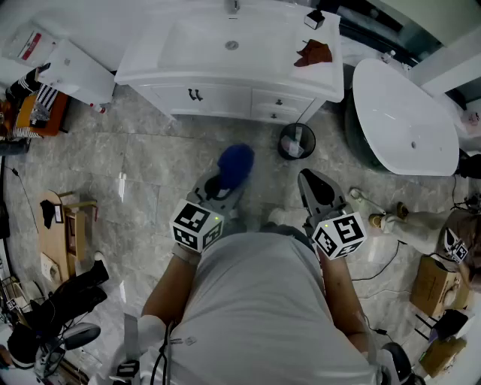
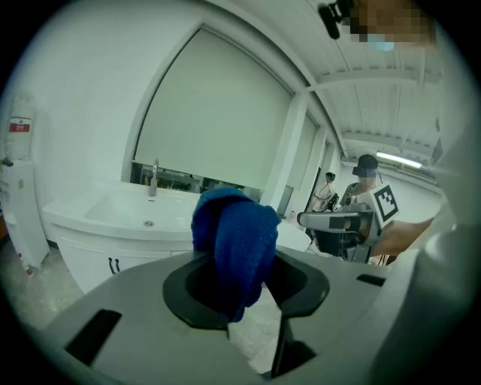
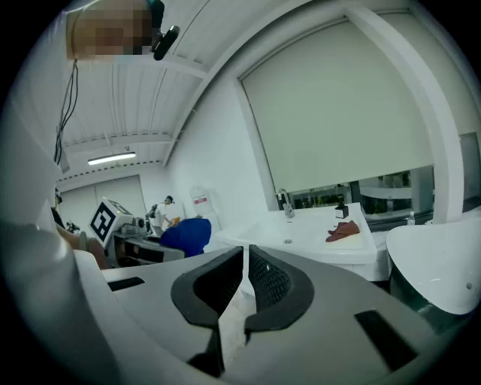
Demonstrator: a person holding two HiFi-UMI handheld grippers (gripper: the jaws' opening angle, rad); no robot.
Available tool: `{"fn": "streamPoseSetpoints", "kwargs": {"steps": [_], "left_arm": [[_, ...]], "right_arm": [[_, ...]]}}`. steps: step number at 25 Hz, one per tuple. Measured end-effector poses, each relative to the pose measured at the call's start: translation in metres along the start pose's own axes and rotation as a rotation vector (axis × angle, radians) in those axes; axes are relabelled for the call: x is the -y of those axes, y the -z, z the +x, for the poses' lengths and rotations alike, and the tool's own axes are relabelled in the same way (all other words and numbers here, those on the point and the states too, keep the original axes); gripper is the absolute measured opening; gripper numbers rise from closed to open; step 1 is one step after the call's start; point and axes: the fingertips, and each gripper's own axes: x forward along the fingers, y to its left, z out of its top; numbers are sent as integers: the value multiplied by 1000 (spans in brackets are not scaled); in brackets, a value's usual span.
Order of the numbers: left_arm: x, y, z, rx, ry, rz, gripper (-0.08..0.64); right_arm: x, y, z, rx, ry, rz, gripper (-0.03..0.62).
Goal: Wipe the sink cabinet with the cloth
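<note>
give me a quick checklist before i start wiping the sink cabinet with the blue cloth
1. Blue terry cloth clamped in left gripper: ok.
2. Right gripper free: ok, shut on nothing.
3. Cloth touching white sink cabinet: not ok, held short of it.
4. Countertop clear: not ok, brown rag and small black container at its right end.
5. Approach clear: not ok, round black waste bin before cabinet's right end.
6. Cloth dampness: cannot tell.

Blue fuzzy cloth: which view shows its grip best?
Left gripper view: the blue fuzzy cloth sits centred, pinched in the left gripper. Head view shows its bunched top; right gripper view, a small side glimpse.
</note>
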Motion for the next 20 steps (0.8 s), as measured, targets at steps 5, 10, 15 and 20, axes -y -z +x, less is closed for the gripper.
{"fn": "streamPoseSetpoints", "kwargs": {"steps": [5,10,15,20], "left_arm": [[2,2,4,-2,-6,-4,130],[8,4,8,-6,-27,-11,130],[21,16,14,-16,-62,-36,130],[40,20,24,-19,-92,-39,130]], "right_arm": [[4,2,-1,-5,-3,6,38],[16,3,-8,-1,-6,34,38],[31,8,-20,-2,-29,51,38],[40,15,-34,-26,-74,39,38]]}}
